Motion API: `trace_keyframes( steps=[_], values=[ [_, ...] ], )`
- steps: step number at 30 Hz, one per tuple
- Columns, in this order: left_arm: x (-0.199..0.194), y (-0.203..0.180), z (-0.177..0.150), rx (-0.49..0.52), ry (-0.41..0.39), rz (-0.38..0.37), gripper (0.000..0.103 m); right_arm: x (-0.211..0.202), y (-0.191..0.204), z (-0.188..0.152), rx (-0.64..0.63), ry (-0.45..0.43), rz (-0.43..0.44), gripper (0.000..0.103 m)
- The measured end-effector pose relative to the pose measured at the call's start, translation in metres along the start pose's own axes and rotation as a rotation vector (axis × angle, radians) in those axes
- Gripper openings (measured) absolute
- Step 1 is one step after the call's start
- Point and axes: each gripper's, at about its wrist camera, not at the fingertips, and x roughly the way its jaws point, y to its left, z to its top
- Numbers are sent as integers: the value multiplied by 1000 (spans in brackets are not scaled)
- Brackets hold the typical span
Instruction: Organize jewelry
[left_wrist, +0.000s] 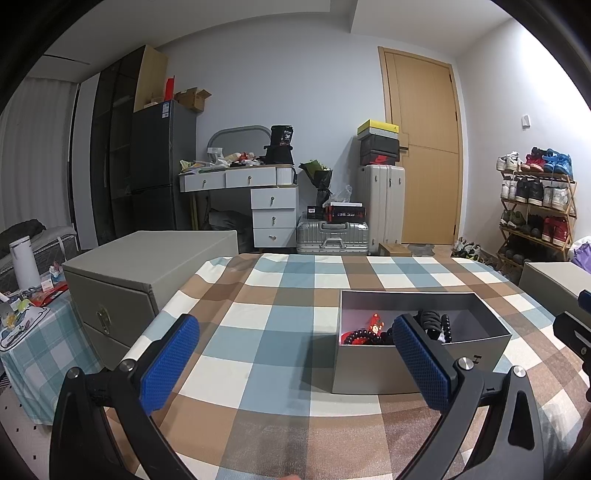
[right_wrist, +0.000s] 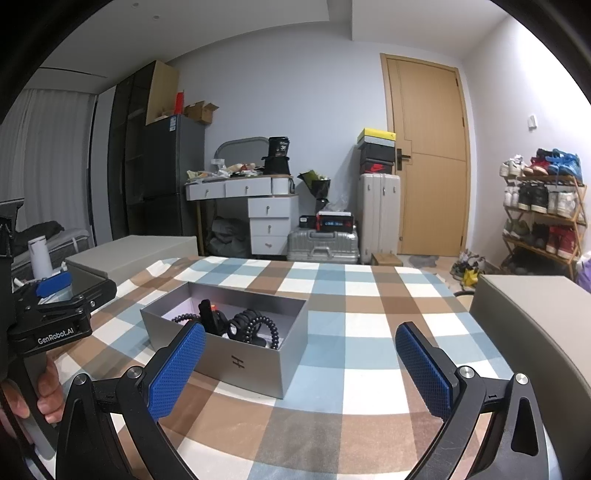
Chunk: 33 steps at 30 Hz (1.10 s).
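The checkered surface (right_wrist: 351, 295) carries an open grey box (right_wrist: 243, 363) holding dark bead bracelets (left_wrist: 364, 336) and a black hair clip (right_wrist: 245, 323). The left hand-held gripper (left_wrist: 295, 363) and right hand-held gripper (right_wrist: 301, 367) hover nearby, both spread wide, empty.

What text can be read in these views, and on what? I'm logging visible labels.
"GenRobot.AI": on the left hand-held gripper, seen in the right wrist view.
"36": on the black box on the desk.
An "H"-like mark: on the grey box.
Swoosh logo, no words: on the shoebox.
Fridge sticker and boxes on the suitcase: too small to read.
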Motion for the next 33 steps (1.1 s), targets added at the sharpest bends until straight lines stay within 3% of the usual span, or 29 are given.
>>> trace_keyframes(
  steps=[33],
  values=[
    [3,2,1,-7,-1,-3,102,0,0,0,1,0,-1,103]
  ],
)
